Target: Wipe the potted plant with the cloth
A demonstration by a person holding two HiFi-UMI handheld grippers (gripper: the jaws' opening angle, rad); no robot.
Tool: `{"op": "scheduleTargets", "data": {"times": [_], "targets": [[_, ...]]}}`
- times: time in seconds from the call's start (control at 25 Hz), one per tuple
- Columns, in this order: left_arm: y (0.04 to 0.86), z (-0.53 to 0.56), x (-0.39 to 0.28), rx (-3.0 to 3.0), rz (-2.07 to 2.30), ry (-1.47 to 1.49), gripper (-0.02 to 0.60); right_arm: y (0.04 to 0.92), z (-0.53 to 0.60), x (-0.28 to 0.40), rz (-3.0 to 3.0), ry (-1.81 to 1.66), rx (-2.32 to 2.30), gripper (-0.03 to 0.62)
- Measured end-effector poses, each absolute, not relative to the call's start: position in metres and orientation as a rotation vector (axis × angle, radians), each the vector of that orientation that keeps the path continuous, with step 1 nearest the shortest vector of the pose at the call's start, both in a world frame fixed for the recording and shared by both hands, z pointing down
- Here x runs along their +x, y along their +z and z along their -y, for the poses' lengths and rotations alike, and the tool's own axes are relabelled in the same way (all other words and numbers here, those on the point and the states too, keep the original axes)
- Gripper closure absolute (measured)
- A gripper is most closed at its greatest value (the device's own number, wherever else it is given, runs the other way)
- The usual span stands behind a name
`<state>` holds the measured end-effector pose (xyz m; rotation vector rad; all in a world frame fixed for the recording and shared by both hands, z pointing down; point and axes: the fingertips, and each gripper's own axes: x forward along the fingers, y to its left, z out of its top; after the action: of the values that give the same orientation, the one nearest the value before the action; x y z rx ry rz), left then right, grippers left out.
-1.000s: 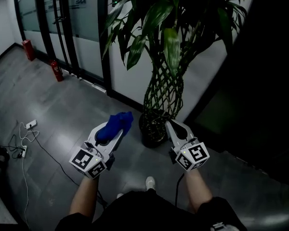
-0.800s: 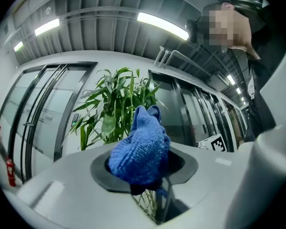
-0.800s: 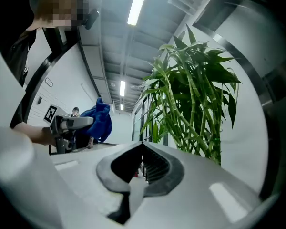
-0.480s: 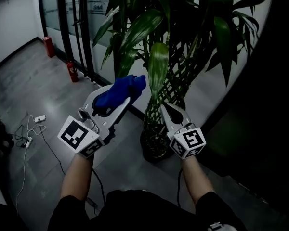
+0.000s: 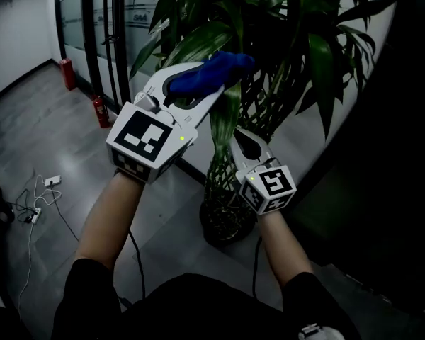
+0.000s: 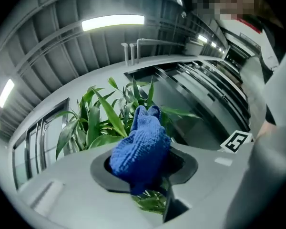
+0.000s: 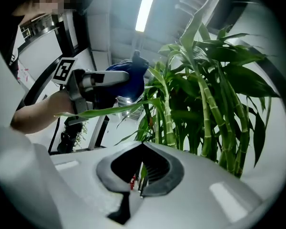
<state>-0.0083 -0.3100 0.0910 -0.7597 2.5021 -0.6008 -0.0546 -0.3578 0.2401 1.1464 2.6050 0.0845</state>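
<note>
The potted plant (image 5: 269,41) has long green leaves on braided stalks and stands in a dark pot (image 5: 223,225) on the floor. A blue cloth (image 5: 209,75) is clamped in my left gripper (image 5: 211,83), raised among the upper leaves, just above a broad hanging leaf (image 5: 225,115). In the left gripper view the cloth (image 6: 140,149) bulges out of the jaws, with leaves (image 6: 95,123) behind it. My right gripper (image 5: 237,134) is lower, shut and holding nothing, its tip beside that leaf. The right gripper view shows the stalks (image 7: 205,99), the cloth (image 7: 126,78) and a long leaf (image 7: 109,109) passing free above the jaws.
Glass partitions with black frames (image 5: 92,27) line the corridor at left. Two red fire extinguishers (image 5: 99,112) stand by them. A power strip and cables (image 5: 46,183) lie on the grey floor. A dark wall (image 5: 411,154) stands at right.
My left gripper has risen with the cloth from beside the pot up into the leaves. The right gripper has come up a little toward the hanging leaf.
</note>
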Motion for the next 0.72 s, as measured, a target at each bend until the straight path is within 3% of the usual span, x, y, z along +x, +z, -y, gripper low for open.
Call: {"op": "scheduleTargets", "data": {"times": [0.28,0.72], "targets": [[0.092,0.345,-0.046,-0.788,-2.49,-0.868,0.426,0.227,0.354,-0.064,-2.596,0.089,1.103,0.591],[0.138,0.361,-0.035,-0.951,-2.5,-0.971,0.426,0.231,0.341,-0.064,-2.573,0.055,1.135,0.591]]}}
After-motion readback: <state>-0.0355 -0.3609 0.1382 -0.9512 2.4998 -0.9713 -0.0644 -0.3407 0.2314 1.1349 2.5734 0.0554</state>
